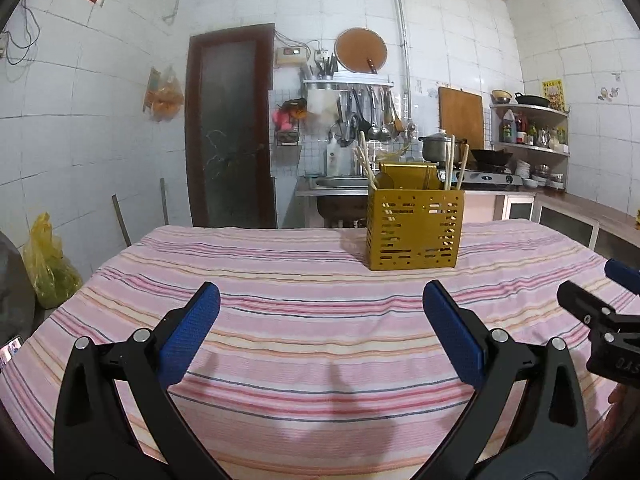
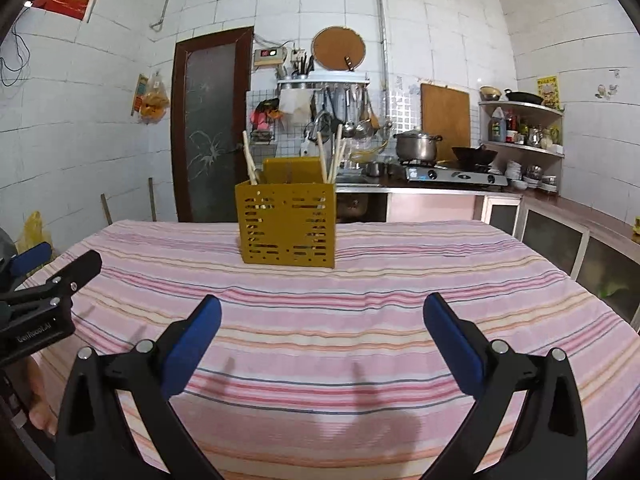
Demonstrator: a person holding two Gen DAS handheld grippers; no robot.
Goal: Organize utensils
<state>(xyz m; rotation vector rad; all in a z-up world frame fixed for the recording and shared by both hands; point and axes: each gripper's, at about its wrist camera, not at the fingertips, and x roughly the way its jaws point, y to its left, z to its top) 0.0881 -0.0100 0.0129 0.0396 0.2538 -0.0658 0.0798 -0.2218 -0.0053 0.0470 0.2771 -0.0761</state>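
Observation:
A yellow perforated utensil holder (image 1: 416, 232) (image 2: 288, 228) stands upright on the far part of a table covered with a pink striped cloth (image 1: 256, 264) (image 2: 420, 264). Several pale chopsticks (image 1: 366, 160) (image 2: 250, 160) stick up out of its compartments. My left gripper (image 1: 320, 286) hovers over the near cloth, open, with nothing between its blue pads (image 1: 192, 332). My right gripper (image 2: 322, 299) is likewise open and empty, level with the left one. Each gripper shows at the edge of the other's view: the right gripper (image 1: 596, 284) and the left gripper (image 2: 60, 258). No loose utensils lie on the cloth.
Behind the table are a steel sink (image 1: 340, 184), a gas stove (image 2: 456, 176) with a pot (image 2: 416, 146) and a wok, corner shelves (image 2: 520, 148) and a dark door (image 1: 230, 128). A yellow bag (image 1: 48, 264) sits left of the table. A counter (image 2: 600, 216) runs along the right.

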